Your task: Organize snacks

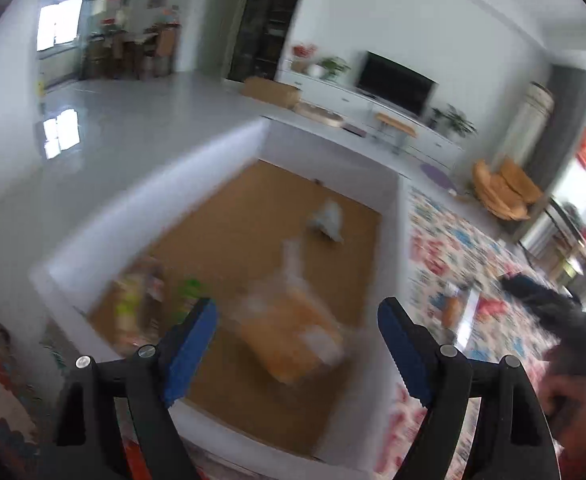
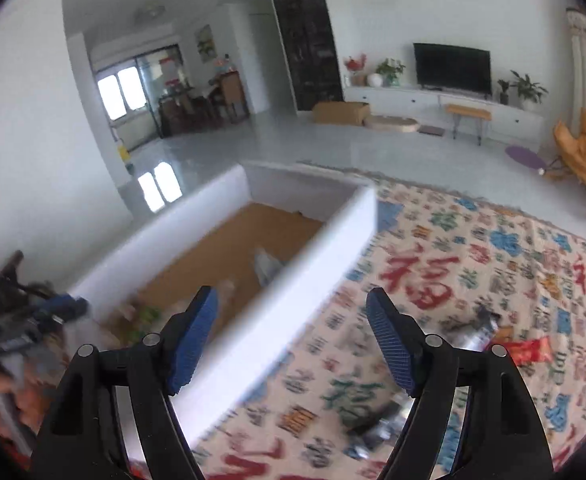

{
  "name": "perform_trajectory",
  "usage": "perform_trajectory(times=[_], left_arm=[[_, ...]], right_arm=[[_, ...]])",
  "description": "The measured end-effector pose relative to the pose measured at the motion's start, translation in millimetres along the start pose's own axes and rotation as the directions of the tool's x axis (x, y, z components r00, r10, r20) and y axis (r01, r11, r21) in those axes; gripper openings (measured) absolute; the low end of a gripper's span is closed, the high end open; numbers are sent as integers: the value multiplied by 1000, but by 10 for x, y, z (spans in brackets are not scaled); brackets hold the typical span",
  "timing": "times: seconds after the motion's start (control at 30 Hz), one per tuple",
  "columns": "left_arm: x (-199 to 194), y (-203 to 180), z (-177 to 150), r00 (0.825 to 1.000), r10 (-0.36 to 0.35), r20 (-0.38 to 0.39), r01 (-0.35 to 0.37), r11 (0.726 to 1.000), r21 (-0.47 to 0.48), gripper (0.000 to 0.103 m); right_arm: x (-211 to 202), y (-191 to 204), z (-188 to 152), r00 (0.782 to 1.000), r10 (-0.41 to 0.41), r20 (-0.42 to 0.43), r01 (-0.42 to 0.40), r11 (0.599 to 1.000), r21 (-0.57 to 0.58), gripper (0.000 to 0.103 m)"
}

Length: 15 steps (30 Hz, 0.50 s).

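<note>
1. Blue-padded and spread wide, the left gripper (image 1: 297, 344) holds nothing; it hangs over the near end of the white box (image 1: 141, 196), a low tray with a cork-brown floor.
2. Right gripper (image 2: 291, 336) is likewise wide open and empty, straddling the box's right wall above the patterned rug (image 2: 473, 264).
3. Judged from this, one snack is just stowed and the next pick is due: an orange clear-wrapped packet (image 1: 293, 332) lies blurred in the box's near part, green-and-yellow packets (image 1: 141, 300) in its near left corner, a small white pouch (image 1: 327, 218) toward the far right corner.
4. Loose snacks wait on the rug right of the box: a red packet (image 2: 527, 350), with silvery wrappers (image 2: 475, 330) just beside it.
5. Next, the right gripper should probably swing right and down to those.
6. Between them and the box stands its wall, which any carried packet must clear.
7. Farther off: television (image 2: 451, 66), orange chair (image 2: 585, 148).
</note>
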State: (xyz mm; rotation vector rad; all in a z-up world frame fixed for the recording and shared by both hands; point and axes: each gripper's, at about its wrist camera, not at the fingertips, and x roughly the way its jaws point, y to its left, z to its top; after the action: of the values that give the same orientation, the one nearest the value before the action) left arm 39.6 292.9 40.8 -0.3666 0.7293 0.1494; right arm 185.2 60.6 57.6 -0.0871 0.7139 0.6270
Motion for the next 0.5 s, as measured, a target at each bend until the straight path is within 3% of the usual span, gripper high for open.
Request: perform_trajectory(times=[0.1, 0.2, 0.27, 0.37, 0.5], left_arm=[[14, -624, -235, 992, -118, -50, 124, 984, 128, 82], [92, -1249, -501, 968, -215, -128, 242, 935, 257, 88], [209, -1519, -623, 955, -241, -170, 283, 910, 303, 91], [575, -1765, -810, 957, -206, -202, 264, 908, 325, 91], [1035, -1791, -898, 971, -124, -205, 187, 926, 327, 91]], right_arm=[[87, -619, -628, 976, -189, -109, 188, 982, -20, 79], [-46, -1248, -1154, 930, -322, -179, 328, 945, 5, 79], [-218, -1564, -1397, 897, -401, -185, 411, 912, 18, 79], [-417, -1878, -1632, 859, -475, -190, 489, 872, 31, 79], [-490, -2166, -1850, 848, -484, -215, 512, 853, 102, 80]])
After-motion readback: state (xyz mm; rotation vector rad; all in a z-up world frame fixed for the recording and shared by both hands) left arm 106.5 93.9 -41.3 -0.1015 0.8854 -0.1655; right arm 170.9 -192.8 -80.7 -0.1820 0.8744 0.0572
